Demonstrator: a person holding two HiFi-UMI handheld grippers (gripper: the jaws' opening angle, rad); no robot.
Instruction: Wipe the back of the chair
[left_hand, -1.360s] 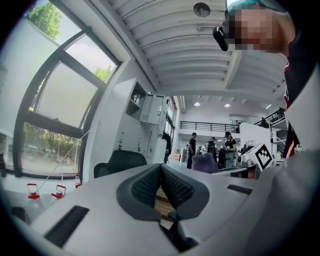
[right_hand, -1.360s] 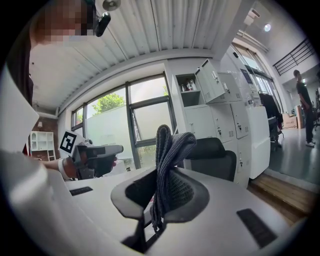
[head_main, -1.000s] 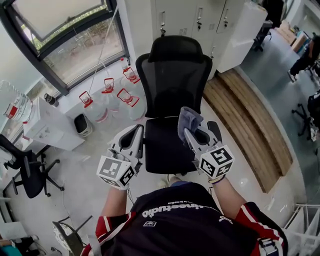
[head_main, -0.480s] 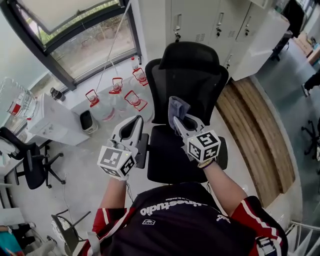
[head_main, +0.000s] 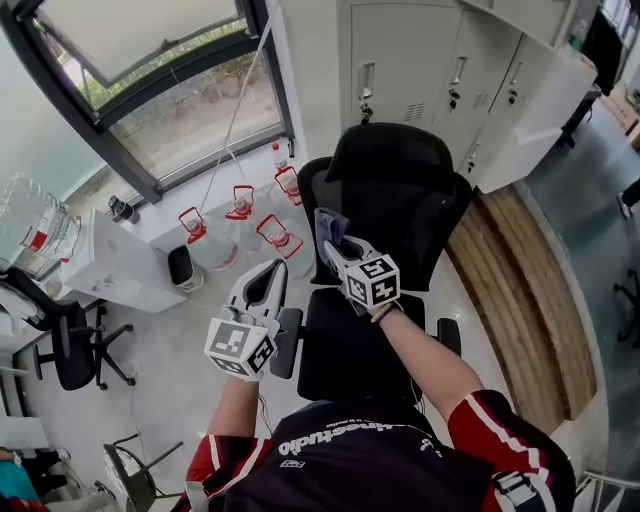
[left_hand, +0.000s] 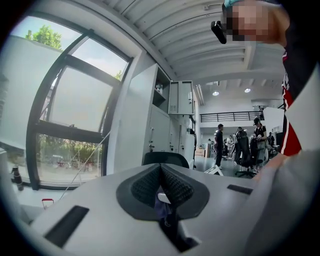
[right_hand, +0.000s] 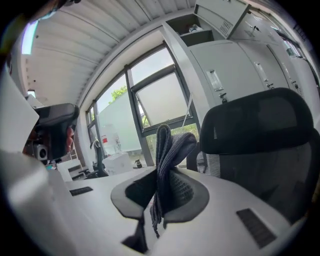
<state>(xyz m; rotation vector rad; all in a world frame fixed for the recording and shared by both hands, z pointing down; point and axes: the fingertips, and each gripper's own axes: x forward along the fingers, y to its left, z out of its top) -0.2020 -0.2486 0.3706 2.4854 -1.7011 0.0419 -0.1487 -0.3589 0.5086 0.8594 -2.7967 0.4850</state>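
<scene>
Nearest us, our left claw (head_main: 266, 272) hangs low beside the black left armrest (head_main: 284, 342). Its pads are pressed together, with nothing gripped that we can make out. Farther out, our right claw (head_main: 336, 244) is clamped on a folded grey-blue ribbed cloth (head_main: 327, 222), which stands up out of the pads. The tall black mesh backrest of the office chair (head_main: 405, 215) rises just beyond it. The cloth sits at the backrest's left edge, about halfway up, and the mesh spreads away to the claw's right. We cannot tell whether cloth and mesh touch. The backrest's long axis runs upright toward the black padded headrest (head_main: 392, 152). We judge that the right hand, being the nearer one, needs only to press forward and sweep rightward.
</scene>
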